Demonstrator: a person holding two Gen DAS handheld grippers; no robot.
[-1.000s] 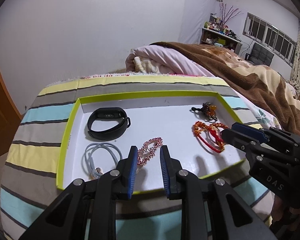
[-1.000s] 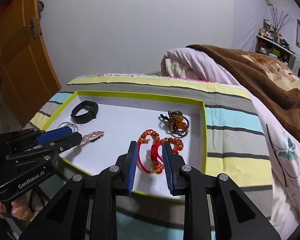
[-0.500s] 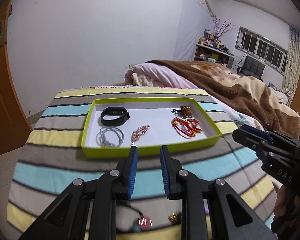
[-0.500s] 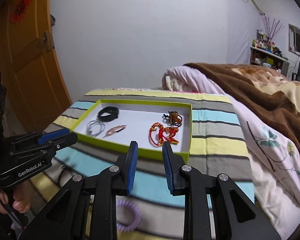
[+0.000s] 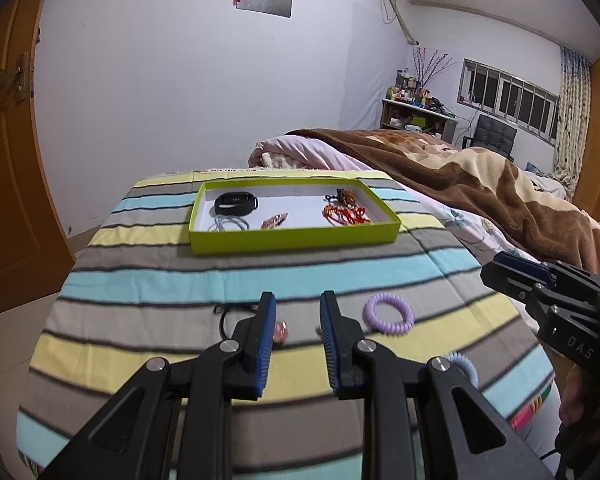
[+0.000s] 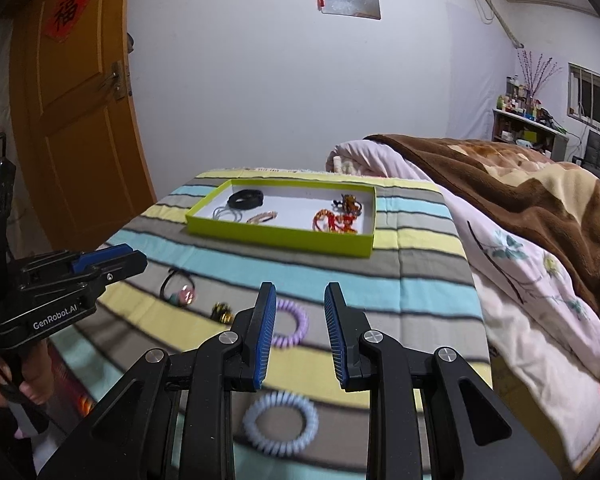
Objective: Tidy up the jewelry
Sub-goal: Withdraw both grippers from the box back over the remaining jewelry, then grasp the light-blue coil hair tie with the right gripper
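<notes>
Both hand-held grippers, left point(image 5: 296, 334) and right point(image 6: 300, 332), gape empty; the purple coil band point(image 6: 290, 326) lies lower-centre, just behind the right's left finger.

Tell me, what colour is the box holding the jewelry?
Lime green outside, white inside. The box shows best in the right wrist view.

Your left finger point(image 5: 266, 336) half hides the pink bead tie point(image 5: 281, 331); the pale blue coil point(image 5: 462, 364) sits mostly behind the frame. The small gold piece point(image 6: 221, 312) blurs beyond identifying.
</notes>
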